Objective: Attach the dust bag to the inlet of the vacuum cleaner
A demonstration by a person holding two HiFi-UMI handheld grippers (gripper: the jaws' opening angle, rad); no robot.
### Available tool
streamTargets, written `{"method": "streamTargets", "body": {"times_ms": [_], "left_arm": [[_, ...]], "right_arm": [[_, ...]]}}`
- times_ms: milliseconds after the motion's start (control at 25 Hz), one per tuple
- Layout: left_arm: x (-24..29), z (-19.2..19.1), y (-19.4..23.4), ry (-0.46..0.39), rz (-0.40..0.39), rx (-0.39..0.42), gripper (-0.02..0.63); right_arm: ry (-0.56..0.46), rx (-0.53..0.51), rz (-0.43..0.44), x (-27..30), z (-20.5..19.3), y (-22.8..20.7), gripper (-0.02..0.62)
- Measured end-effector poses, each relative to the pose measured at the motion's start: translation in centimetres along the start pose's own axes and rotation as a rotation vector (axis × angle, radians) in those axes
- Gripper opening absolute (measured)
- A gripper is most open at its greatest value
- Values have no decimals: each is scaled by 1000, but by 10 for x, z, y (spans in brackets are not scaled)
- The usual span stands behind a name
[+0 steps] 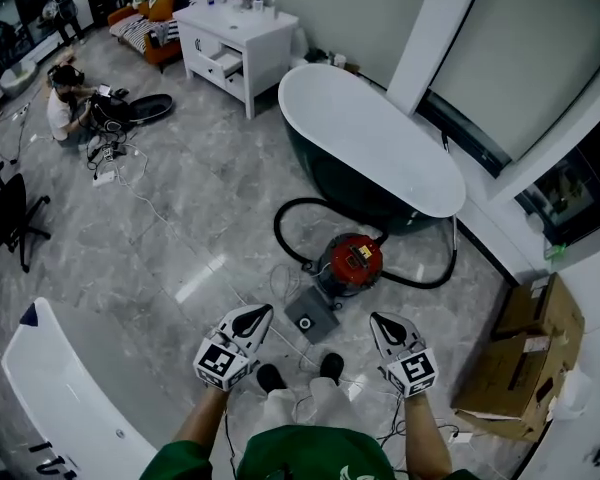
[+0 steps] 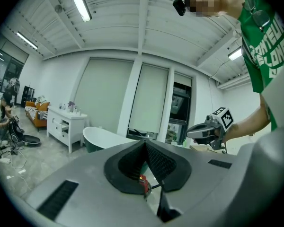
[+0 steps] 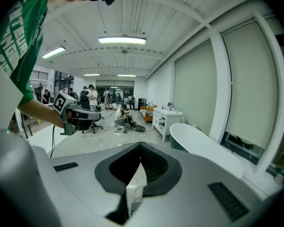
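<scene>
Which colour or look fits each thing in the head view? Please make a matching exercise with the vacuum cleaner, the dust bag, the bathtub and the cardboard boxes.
Things:
1. vacuum cleaner
2. dust bag
3. bathtub
4. cardboard boxes

Looks:
A. white inside, dark outside
B. red and round
C. brown, at the right edge of the view
D. grey square with a round hole

Pairs: 1-B, 2-D, 3-A, 4-C

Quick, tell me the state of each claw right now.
Left claw: closed, holding nothing.
Right claw: closed, holding nothing.
</scene>
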State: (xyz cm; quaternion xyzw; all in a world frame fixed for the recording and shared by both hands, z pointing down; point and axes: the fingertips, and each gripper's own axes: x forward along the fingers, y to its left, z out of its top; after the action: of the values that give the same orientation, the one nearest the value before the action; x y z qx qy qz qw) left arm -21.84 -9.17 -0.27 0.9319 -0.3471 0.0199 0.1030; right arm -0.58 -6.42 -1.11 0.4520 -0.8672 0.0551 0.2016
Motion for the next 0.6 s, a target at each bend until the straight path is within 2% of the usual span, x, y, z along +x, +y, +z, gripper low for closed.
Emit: {"method": "streamTargets", "body": {"times_ms": [240, 400, 600], "left_arm": [[37, -14, -8, 31, 24, 24, 3], [63, -25, -4, 36, 65, 2, 3], [88, -55, 2, 72, 82, -5, 3]], "right_arm": [[-24, 29, 48, 25, -23, -40, 8], [-44, 68, 64, 42, -41, -71, 8], [-39, 82, 71, 61, -67, -93, 8]]}}
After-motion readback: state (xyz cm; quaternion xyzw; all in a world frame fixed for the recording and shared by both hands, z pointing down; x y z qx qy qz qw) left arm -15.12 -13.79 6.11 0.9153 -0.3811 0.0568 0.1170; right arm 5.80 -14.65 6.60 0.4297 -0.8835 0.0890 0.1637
